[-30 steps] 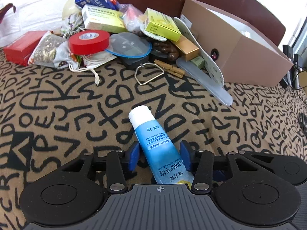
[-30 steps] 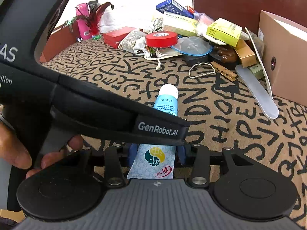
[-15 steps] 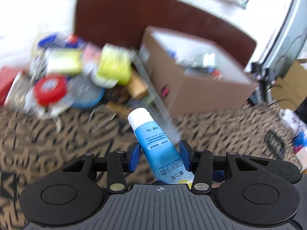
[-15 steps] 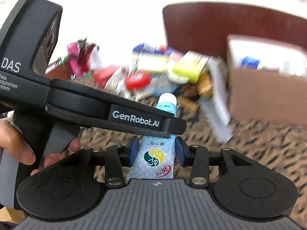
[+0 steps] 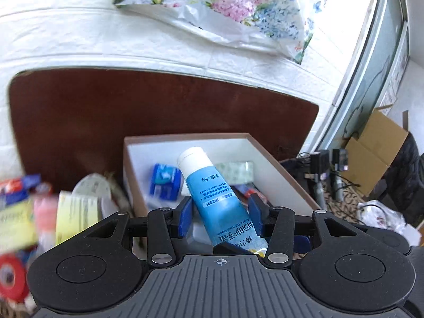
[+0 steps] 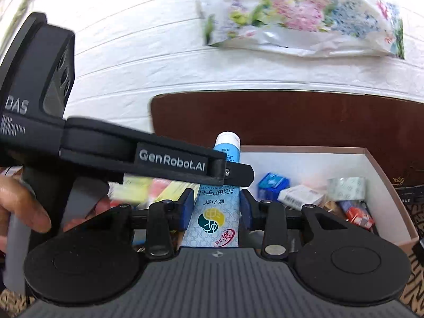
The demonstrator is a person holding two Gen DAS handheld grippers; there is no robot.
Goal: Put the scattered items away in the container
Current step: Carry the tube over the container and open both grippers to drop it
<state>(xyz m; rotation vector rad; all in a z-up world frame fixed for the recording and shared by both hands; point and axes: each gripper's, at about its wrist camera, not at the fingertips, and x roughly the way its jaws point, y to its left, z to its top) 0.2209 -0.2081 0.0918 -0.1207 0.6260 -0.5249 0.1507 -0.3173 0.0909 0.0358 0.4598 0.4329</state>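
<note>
A blue hand-cream tube (image 5: 214, 196) with a white cap sits between the blue pads of my left gripper (image 5: 219, 214), with a gap on each side. My right gripper (image 6: 214, 210) is shut on the tube's flat crimped end (image 6: 216, 217). The tube is held in the air, its cap over the open brown cardboard box (image 5: 281, 169), white inside. The box (image 6: 381, 185) holds several small packets and boxes. The left gripper's body (image 6: 148, 156) crosses the right wrist view and hides the tube's middle.
A blurred pile of scattered items (image 5: 61, 206) lies left of the box, with a red tape roll (image 5: 10, 275) at the lower left. A dark wooden headboard (image 5: 132, 111) stands behind the box. Cables and another carton (image 5: 376, 153) are at the right.
Both grippers have lifted the tube off the patterned cloth and carried it right and up over the open box. The pile has slid to the left edge.
</note>
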